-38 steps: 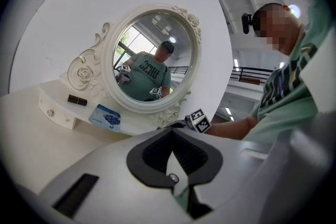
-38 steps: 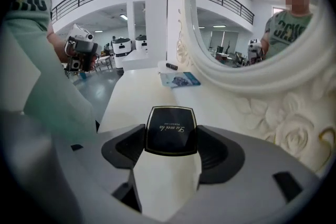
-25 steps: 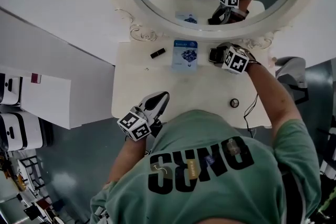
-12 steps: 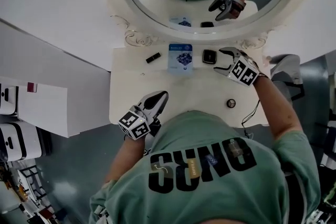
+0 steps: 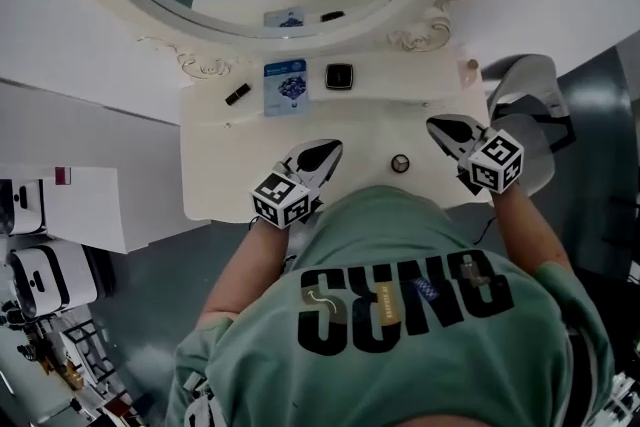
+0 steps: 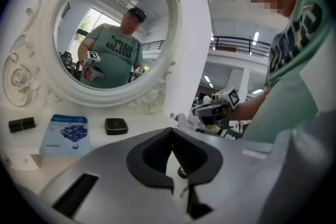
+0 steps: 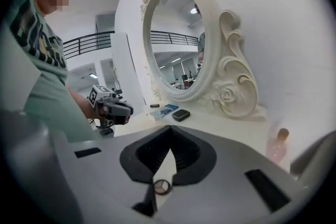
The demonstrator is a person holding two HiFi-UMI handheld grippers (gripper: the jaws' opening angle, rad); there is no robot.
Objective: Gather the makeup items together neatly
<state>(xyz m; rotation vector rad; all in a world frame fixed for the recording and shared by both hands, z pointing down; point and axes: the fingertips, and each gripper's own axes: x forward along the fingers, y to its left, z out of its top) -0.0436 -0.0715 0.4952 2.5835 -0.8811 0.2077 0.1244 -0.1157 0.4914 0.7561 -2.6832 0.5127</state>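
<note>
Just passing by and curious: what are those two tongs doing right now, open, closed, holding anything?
Left tongs: closed, empty.
Right tongs: just closed, empty.

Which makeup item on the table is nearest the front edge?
The small round pot, alone towards the front; the other items sit back along the base of the mirror.

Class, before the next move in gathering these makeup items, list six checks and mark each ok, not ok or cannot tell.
1. Left hand-held gripper empty, jaws shut: ok.
2. Right hand-held gripper empty, jaws just closed on nothing: ok.
3. Black compact beside mask packet: ok.
4. Black tube near that packet: ok.
5. Small round item gathered: not ok, alone near the table's front edge.
6. Pink bottle gathered: not ok, alone at the right end.
</note>
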